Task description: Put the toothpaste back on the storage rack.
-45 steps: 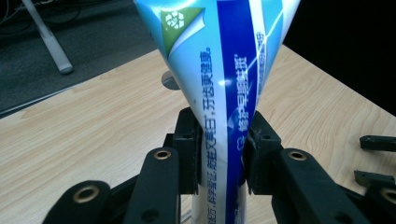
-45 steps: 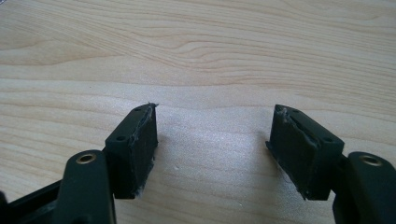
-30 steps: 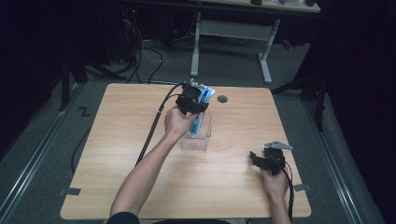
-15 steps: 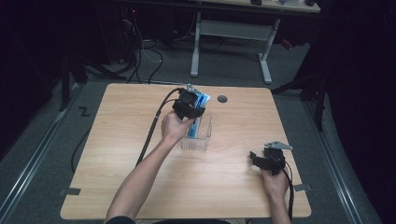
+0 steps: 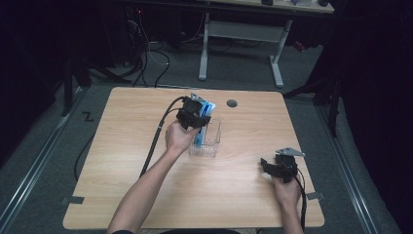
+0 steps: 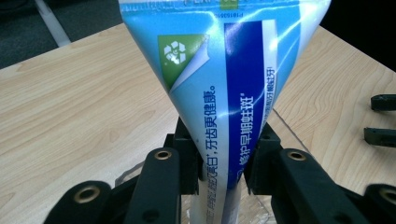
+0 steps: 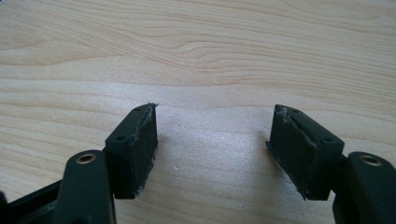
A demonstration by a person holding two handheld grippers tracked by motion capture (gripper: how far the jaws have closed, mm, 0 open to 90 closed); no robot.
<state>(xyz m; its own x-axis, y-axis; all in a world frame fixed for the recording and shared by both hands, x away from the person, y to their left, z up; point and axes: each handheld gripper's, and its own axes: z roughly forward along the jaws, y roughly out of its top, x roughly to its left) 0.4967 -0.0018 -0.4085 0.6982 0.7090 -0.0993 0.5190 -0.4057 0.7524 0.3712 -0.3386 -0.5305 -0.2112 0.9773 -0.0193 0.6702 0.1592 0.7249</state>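
The L gripper (image 5: 200, 117) is clamped on a blue-and-white soft plastic toothpaste tube (image 6: 224, 93), pads (image 6: 189, 156) pinching the tube's narrower part while the flat crimped end fans out wide beyond the jaws. In the high view the tube (image 5: 205, 113) sits over a small clear plastic open-top box (image 5: 210, 144), w/ its lower end seemingly inside the box; whether it touches the box floor can't be told. That box stands near the middle of the light wood table (image 5: 146, 195), a bit toward the far edge, not far from the round grey cable hole (image 5: 232, 103). Gripping mid-body prob. keeps the limp tube from folding and lets it go in end-first, standing, since the box looks too short to take it lying down. The L hand (image 5: 178, 137) comes at it from the near-left side, so the wrist stays off the clear walls. The R gripper (image 7: 212, 149) is parked near the table's right edge toward the near corner, jaws spread wide w/ nothing between them, just bare wood grain under them; in the high view that R gripper (image 5: 272, 165) lies well apart from the box, prob. kept out of the way while the other hand does the placing. It could steady the light box if it tips.
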